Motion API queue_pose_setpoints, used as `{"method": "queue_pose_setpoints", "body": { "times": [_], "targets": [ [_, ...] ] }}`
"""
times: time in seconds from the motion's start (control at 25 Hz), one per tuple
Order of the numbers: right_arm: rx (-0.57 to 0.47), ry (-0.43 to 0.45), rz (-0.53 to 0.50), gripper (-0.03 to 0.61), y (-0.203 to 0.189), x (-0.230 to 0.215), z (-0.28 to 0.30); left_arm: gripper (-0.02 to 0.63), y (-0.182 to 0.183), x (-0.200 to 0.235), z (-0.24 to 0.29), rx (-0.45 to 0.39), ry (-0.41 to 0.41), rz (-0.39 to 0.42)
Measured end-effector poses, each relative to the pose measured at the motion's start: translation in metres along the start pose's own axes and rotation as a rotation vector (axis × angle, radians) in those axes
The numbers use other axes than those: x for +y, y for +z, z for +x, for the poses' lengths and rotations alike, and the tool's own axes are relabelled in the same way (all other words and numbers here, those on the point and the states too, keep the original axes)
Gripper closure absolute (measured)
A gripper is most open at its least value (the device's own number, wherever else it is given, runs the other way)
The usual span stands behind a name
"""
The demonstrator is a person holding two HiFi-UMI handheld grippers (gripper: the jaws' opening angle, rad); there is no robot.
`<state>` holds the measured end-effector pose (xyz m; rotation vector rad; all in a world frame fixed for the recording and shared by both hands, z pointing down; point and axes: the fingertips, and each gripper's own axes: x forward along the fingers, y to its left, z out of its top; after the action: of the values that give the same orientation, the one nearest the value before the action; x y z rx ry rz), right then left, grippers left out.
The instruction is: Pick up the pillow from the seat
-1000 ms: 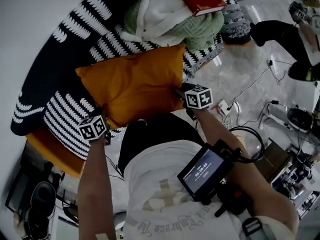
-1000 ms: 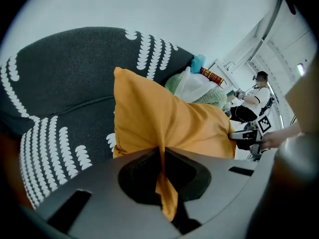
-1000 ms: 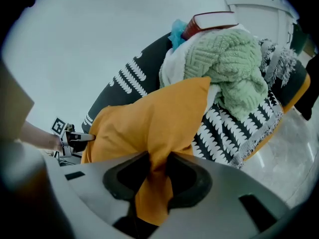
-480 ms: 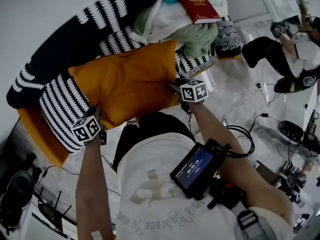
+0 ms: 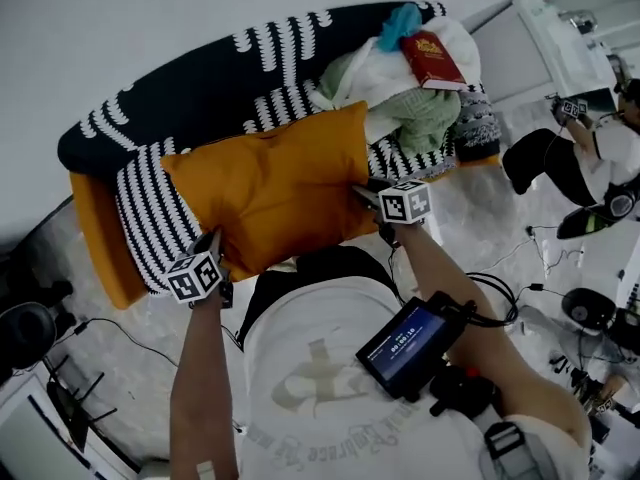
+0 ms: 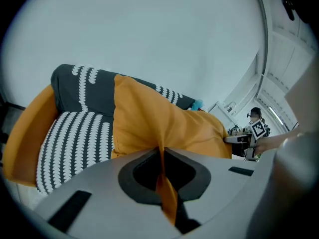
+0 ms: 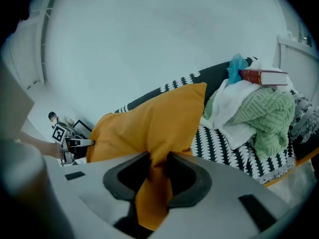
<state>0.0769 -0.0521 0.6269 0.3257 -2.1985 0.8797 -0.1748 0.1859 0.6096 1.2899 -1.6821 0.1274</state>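
- Pillow (image 5: 268, 193): orange, over the striped seat (image 5: 140, 198), stretched between your two grippers.
- Left gripper (image 5: 213, 243): your jaws are pinched almost together on a thin fold at the pillow's corner.
- Right gripper (image 5: 365, 193): your jaws are part-way apart, clamped on a thicker bunch of pillow fabric.
- Red book (image 5: 432, 60): on the heaped blankets (image 5: 425, 118) beside the pillow.

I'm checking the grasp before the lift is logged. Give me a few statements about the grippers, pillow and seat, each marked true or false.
1. The left gripper is shut on the orange pillow. True.
2. The right gripper has open, empty jaws. False: its jaws clamp pillow fabric.
3. The red book lies on the floor. False: it tops the heap of blankets on the seat.
4. The seat has a black-and-white patterned cover. True.
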Motion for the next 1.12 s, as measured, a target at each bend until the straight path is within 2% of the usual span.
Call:
{"method": "queue_pose_setpoints", "body": {
  "times": [0.24,0.64,1.12],
  "targets": [
    [-0.022,0.047,-0.096,0.453,-0.005,0.055,-0.004,0.597,-0.025,0.013,-0.066,-0.101,0.048,-0.031],
    [-0.026,0.156,-0.292,0.451,0.011,0.122,-0.002,0.598,-0.051,0.022,-0.143,-0.269,0.123,-0.085],
    [-0.187,0.269,-0.477,0.443,0.082,0.212,-0.028,0.598,-0.012,0.018,-0.237,-0.505,0.201,-0.03]
  ]
}}
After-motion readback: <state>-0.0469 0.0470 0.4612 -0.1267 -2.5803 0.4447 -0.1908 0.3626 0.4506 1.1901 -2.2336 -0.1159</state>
